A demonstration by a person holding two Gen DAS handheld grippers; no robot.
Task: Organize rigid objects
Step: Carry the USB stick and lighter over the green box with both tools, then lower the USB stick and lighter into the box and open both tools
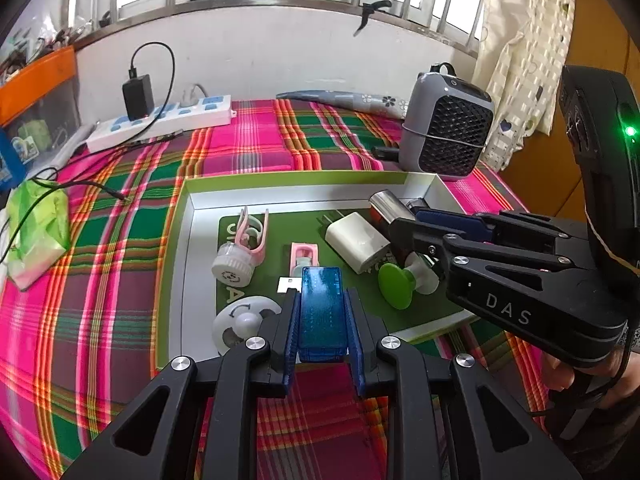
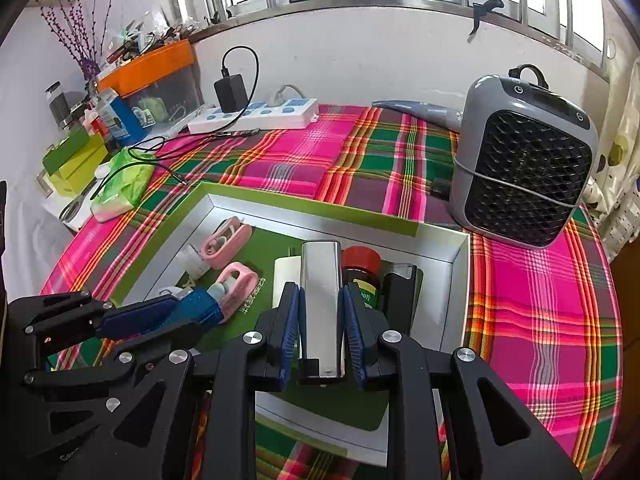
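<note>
Low in the centre of the left wrist view, our left gripper clamps a blue translucent block above the near edge of the tray. Centre of the right view, our right gripper clamps a silver metal bar over the tray, near the brown bottle. We judge the smooth bar could slip, or knock that bottle when lowered.

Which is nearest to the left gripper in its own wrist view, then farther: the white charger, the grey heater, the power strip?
From the left gripper:
1. White charger, in the tray, just ahead to the right.
2. Grey heater, beyond the tray, right.
3. Power strip, far left by the wall.
</note>
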